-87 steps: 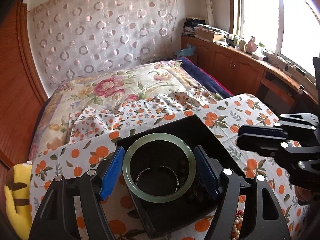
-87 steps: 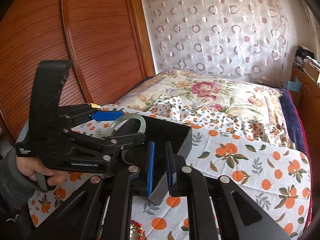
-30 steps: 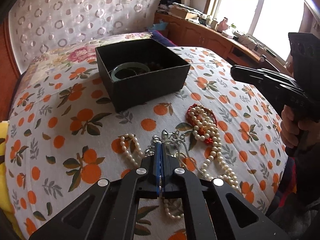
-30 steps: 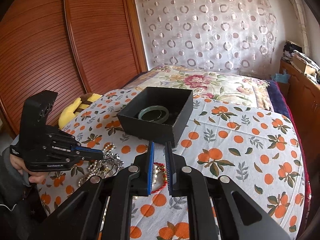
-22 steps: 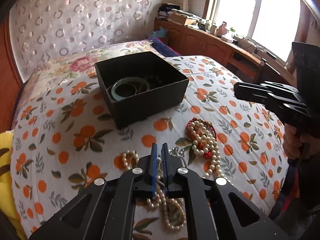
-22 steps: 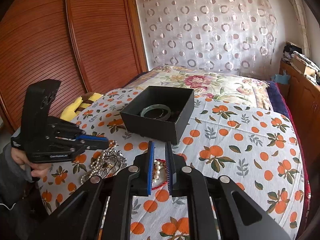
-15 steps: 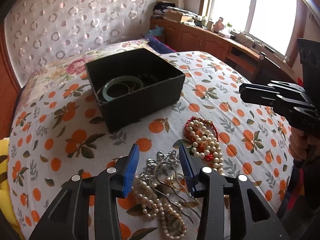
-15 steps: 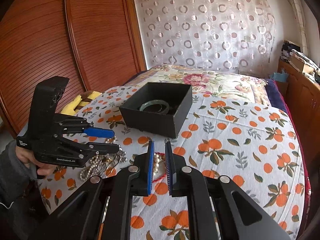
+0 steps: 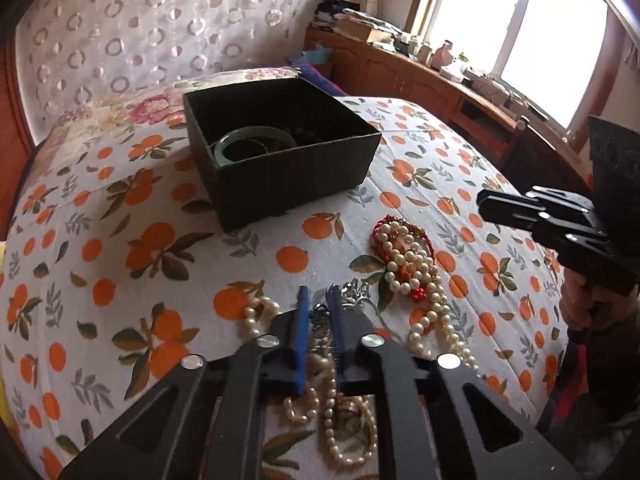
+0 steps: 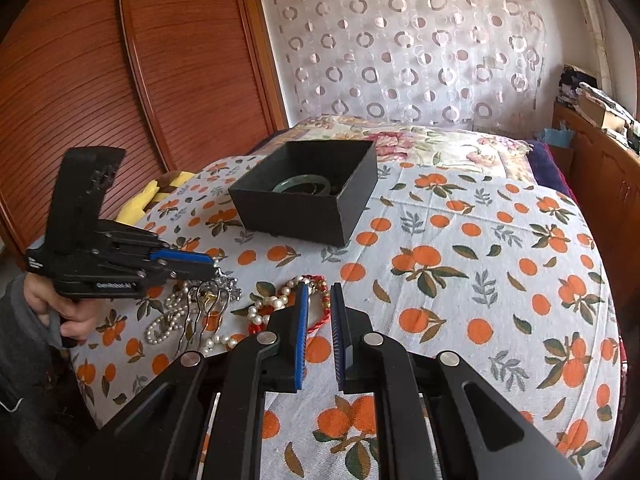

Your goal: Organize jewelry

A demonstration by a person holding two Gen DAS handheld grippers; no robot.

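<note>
Left gripper (image 9: 319, 300), blue ribbed fingers (image 9: 301, 320) clenched on a silver filigree hairpin (image 9: 320, 322) amid loose pearl strands (image 9: 424, 276) on the orange-print cloth (image 9: 140, 248) covering the bed. Behind, a square matte black box (image 9: 296, 176) with upright walls holds a smooth pale-green jade bangle (image 9: 236, 140), a thin metal ring and dark beads. A red cord bracelet (image 10: 320, 320) lies right of the pearls. Right gripper (image 10: 319, 300), fingers nearly together on nothing, hovers above it.
</note>
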